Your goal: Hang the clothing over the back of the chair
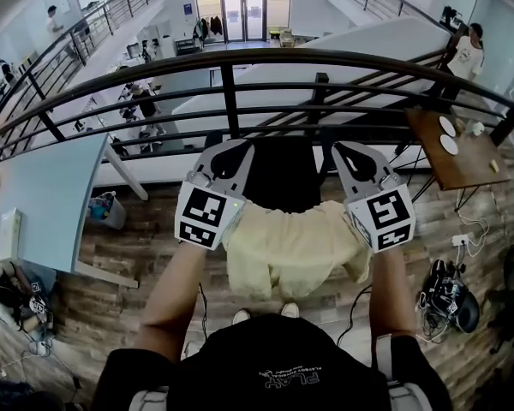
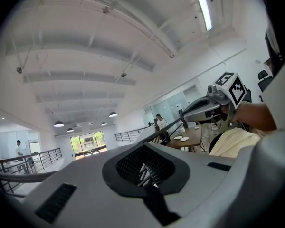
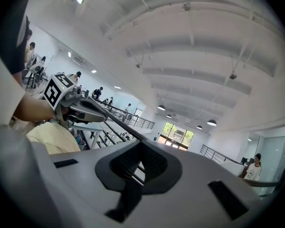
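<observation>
A pale yellow garment [image 1: 291,247] hangs draped over the back of a black chair [image 1: 281,176] right in front of me. My left gripper [image 1: 237,148] is raised at the garment's left side and my right gripper [image 1: 347,150] at its right side, both pointing towards the railing. Each one is shut with nothing between its jaws. The left gripper view has its shut jaws [image 2: 147,167], the other gripper [image 2: 197,109] and a piece of the garment [image 2: 232,141]. The right gripper view has shut jaws [image 3: 140,163] and the garment [image 3: 54,137] at the left.
A black metal railing [image 1: 240,58] runs just beyond the chair, with a lower floor behind it. A wooden table [image 1: 441,165] with plates stands at the right, a grey desk [image 1: 51,195] at the left. Cables and a dark bag [image 1: 450,302] lie on the floor at the right.
</observation>
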{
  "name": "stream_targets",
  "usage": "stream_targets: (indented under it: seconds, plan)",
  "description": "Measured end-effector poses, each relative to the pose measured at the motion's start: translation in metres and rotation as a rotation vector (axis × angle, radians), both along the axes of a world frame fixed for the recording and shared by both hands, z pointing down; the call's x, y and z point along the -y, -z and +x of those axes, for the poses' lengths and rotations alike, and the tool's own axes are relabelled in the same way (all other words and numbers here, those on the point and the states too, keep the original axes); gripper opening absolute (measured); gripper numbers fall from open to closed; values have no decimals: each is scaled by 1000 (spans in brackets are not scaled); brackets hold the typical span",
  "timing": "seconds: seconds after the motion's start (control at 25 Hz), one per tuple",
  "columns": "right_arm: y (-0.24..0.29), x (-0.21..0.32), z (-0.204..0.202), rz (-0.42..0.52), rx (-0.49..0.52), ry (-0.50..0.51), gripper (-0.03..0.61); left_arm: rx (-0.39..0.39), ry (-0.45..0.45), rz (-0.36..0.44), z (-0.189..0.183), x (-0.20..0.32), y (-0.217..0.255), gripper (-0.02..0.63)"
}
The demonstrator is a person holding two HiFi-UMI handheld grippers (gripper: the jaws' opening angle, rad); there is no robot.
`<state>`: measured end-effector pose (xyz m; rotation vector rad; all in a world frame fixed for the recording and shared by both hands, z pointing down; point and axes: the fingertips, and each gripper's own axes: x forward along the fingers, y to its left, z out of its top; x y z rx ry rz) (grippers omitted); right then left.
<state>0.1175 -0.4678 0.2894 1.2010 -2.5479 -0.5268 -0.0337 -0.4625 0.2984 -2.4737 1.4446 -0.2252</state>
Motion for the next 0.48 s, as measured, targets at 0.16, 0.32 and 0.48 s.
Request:
stream_targets:
  seconds: [0.16, 0.32, 0.48]
  plan:
    - [-5, 4, -1, -1, -36, -13, 18, 5, 1, -2, 1, 2, 1, 14]
    - [-8, 3, -1, -8, -63, -15, 18, 12, 3, -8, 1, -1, -1, 14]
    - [-7, 0, 0, -26, -48, -15, 18, 21, 0, -21, 4, -5, -5, 14]
